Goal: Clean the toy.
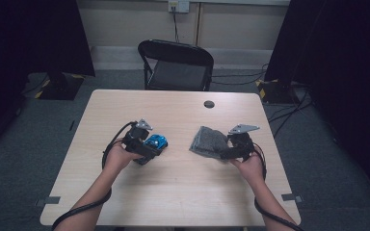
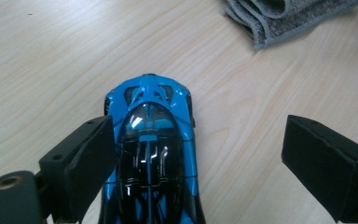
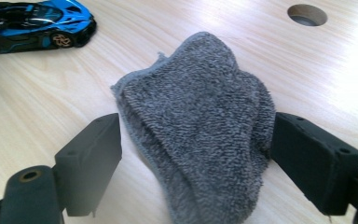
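Left gripper [image 2: 196,163] jaws apart, blue toy car [image 2: 150,140] between them, unclamped. Right gripper [image 3: 196,163] jaws apart around grey towel [image 3: 200,126] on table [image 1: 183,192]

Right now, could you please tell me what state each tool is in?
Left tool: open, jaws either side of the car, not clamping it.
Right tool: open, the cloth between its jaws, not pinched.

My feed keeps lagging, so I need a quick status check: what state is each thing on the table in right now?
Toy car: upright on its wheels, between the left claw's jaws, not clamped.
Grey cloth: folded, lying on the table, not clamped.
Left claw: open.
Right claw: open around the cloth.
Table: round cable hole uncovered.
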